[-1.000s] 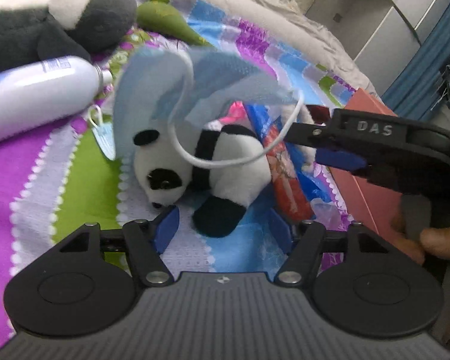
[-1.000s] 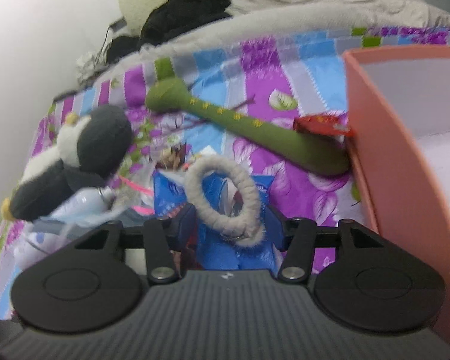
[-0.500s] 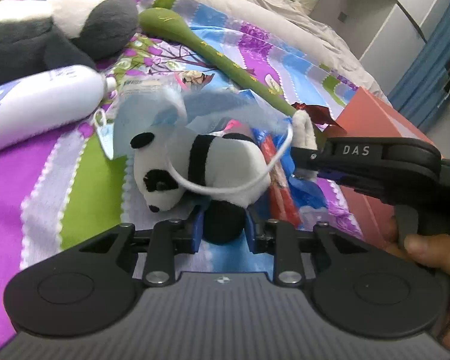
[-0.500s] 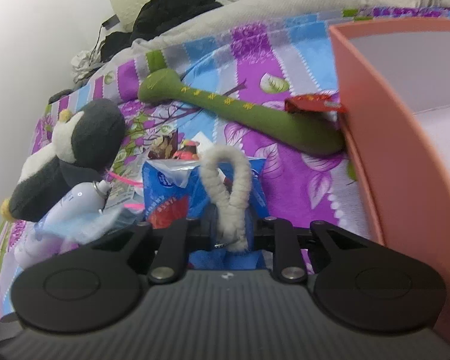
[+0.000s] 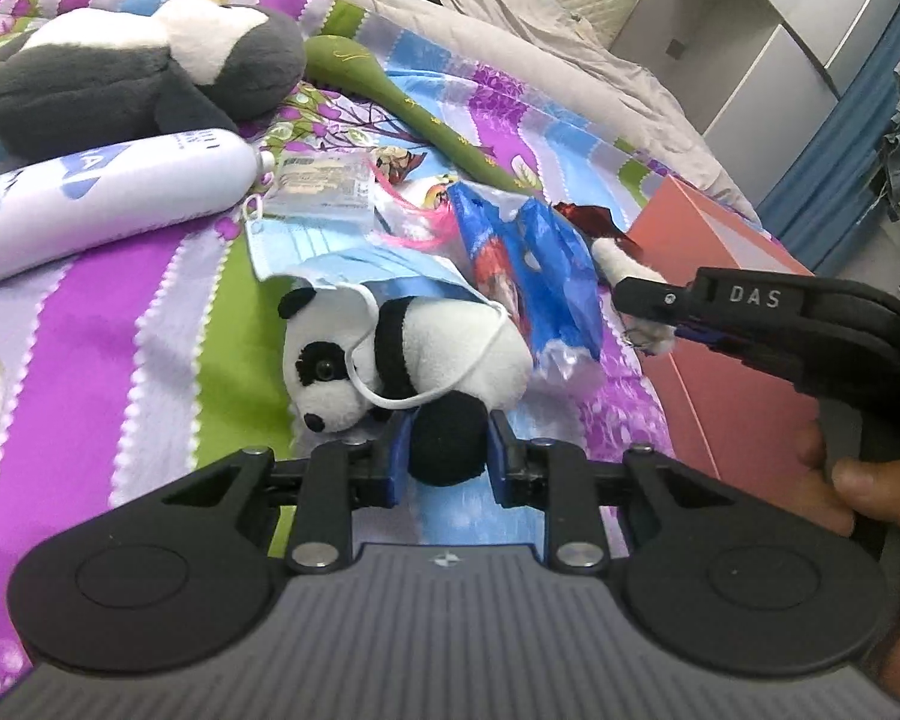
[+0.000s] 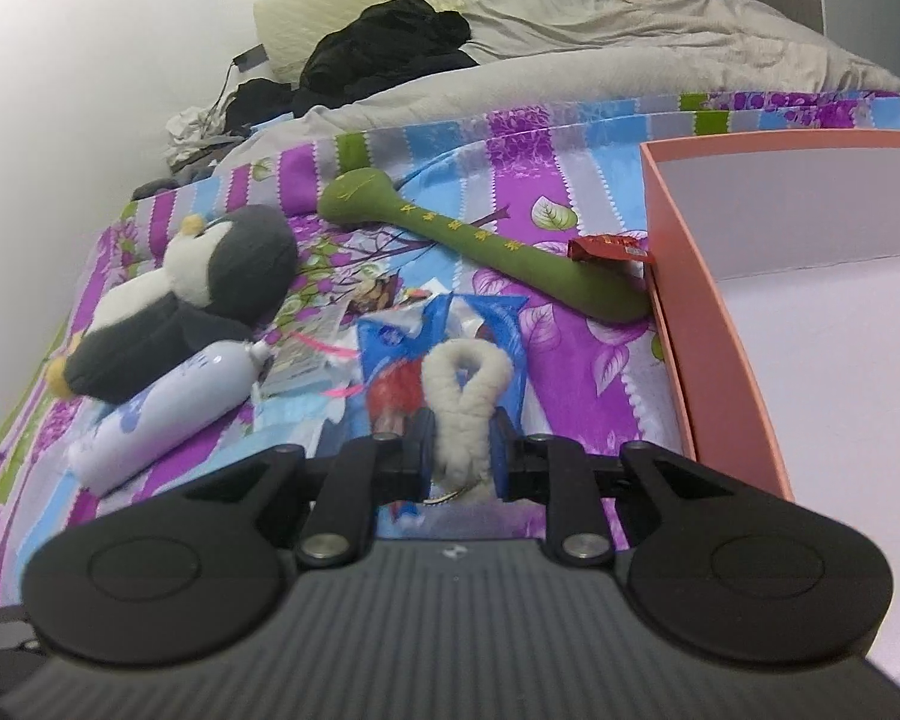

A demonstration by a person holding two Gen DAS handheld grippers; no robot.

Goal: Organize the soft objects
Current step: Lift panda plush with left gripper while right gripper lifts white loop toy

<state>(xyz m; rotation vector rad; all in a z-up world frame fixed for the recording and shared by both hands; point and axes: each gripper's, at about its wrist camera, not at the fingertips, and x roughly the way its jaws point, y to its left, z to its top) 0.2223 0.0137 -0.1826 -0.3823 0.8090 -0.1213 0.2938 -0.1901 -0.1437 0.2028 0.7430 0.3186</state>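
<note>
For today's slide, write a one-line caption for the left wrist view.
Left gripper clamps a small panda plush by its black foot, a face mask looped over it, beside the pink box.

A: Left wrist view. The bottle (image 5: 96, 198) runs off the left edge, so its base is not shown; its blue print is too blurred to read. The penguin (image 5: 132, 84) is cut at the same edge. A mask (image 5: 354, 264) drapes over the panda (image 5: 408, 354) and hides its back.

B: Right wrist view. The box (image 6: 714, 324) is cut by the right edge; its far wall cannot be seen. The ring (image 6: 462, 402) passes behind the gripper body, lower end hidden. The snake (image 6: 486, 246) carries yellow marks too small to read, its tail tucked behind the box wall.
</note>
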